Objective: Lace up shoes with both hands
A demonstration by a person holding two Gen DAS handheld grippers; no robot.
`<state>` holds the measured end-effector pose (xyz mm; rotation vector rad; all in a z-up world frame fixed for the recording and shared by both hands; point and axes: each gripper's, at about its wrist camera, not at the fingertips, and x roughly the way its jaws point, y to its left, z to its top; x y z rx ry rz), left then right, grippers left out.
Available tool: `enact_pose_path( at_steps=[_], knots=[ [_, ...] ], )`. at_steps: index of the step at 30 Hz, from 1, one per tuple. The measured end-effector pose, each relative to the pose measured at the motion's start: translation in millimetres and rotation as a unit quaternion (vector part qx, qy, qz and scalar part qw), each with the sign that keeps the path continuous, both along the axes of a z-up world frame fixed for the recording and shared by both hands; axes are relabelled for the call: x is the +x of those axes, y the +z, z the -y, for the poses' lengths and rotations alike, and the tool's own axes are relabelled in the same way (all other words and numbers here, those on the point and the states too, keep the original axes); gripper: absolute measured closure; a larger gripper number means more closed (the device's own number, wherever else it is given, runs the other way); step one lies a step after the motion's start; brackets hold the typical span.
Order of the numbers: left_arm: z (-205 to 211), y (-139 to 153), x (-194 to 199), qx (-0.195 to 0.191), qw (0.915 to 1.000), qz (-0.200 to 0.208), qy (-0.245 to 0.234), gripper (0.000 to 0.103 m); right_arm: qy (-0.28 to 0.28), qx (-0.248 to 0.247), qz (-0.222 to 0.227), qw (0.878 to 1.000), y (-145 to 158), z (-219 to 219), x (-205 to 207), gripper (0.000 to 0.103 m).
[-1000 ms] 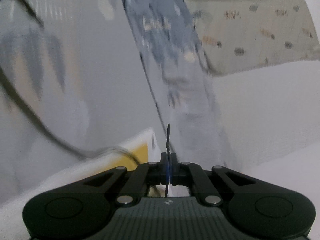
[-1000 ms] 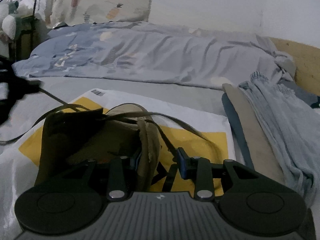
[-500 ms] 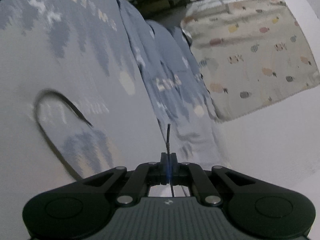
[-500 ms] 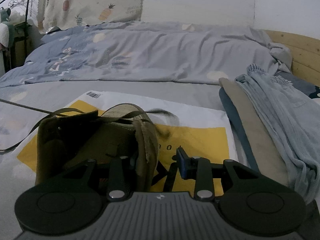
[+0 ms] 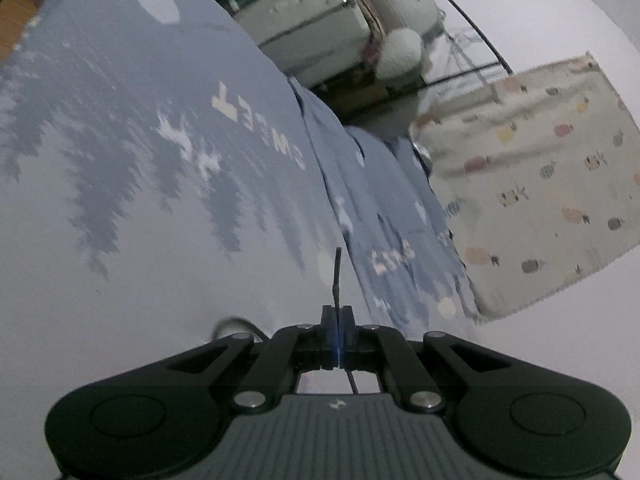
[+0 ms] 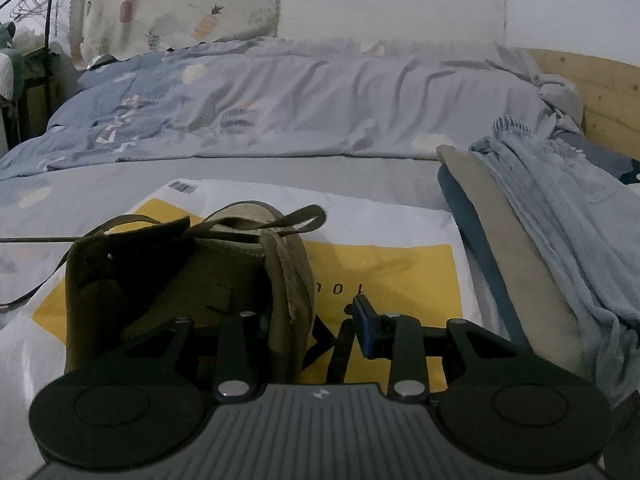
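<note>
Olive suede shoe (image 6: 188,280) sits on a yellow-and-white bag (image 6: 384,276) on the bed (image 6: 320,168). Right tool (image 6: 316,320) grips its side wall, tilted downward. Left tool (image 5: 337,334) pinches the dark lace (image 5: 337,272), clamped tight.

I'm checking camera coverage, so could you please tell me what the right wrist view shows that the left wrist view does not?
Only the right wrist view shows the olive shoe on the yellow-and-white bag, gripped at its side wall by the right gripper, plus folded clothes. Only the left wrist view shows the left gripper shut on the lace tip. Both show the blue duvet and pineapple curtain.
</note>
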<state>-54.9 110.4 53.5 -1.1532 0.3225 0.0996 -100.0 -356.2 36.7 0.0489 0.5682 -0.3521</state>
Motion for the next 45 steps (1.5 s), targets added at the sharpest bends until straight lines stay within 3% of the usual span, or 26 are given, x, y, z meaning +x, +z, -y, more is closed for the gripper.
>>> enact_pose_path(
  at_steps=[16, 21, 28, 29, 31, 33, 36, 38, 40, 41, 45],
  knots=[
    [-54.1, 28.2, -62.2, 0.065, 0.997, -0.018, 0.038, 0.103, -0.001, 0.013, -0.002, 1.0, -3.4, 7.8, 2.1, 0.069],
    [-46.8, 21.1, -50.1, 0.091, 0.9951, -0.038, -0.01, 0.103, 0.001, 0.014, -0.003, 1.0, -3.1, 8.7, 2.7, 0.069],
    [-24.2, 16.0, -30.4, 0.161, 0.9809, -0.1, -0.045, 0.101, 0.018, 0.011, 0.007, 1.0, 4.0, 6.5, -2.3, 0.069],
    [-21.5, 16.2, -29.3, 0.169, 0.979, -0.104, -0.048, 0.093, 0.02, 0.008, 0.011, 1.0, 6.7, 5.0, -4.5, 0.069],
    [-16.4, 17.4, -28.1, 0.187, 0.9747, -0.112, -0.049, 0.058, 0.028, 0.001, 0.024, 0.999, 14.6, 1.2, -9.3, 0.068],
    [-10.3, 20.0, -26.7, 0.213, 0.9696, -0.111, -0.046, 0.047, 0.037, -0.002, 0.04, 0.999, 23.0, -2.3, -14.2, 0.068],
    [6.4, 25.8, -19.2, 0.269, 0.9563, -0.093, -0.069, 0.047, 0.059, 0.003, 0.079, 0.995, 34.6, -7.5, -23.1, 0.066],
    [25.7, 29.0, -10.2, 0.325, 0.9376, -0.079, -0.095, 0.047, 0.074, 0.003, 0.1, 0.992, 40.0, -10.8, -26.9, 0.064],
    [48.3, 31.7, -0.3, 0.388, 0.911, -0.062, -0.125, 0.047, 0.088, 0.004, 0.119, 0.989, 44.5, -13.7, -29.9, 0.056],
    [61.0, 31.4, 6.0, 0.424, 0.8934, -0.05, -0.14, 0.047, 0.094, 0.005, 0.129, 0.987, 46.5, -15.0, -31.3, 0.051],
    [97.0, 25.4, 28.4, 0.516, 0.8338, -0.027, -0.196, 0.047, 0.121, 0.015, 0.142, 0.982, 51.6, -18.8, -33.7, 0.05]
  ],
)
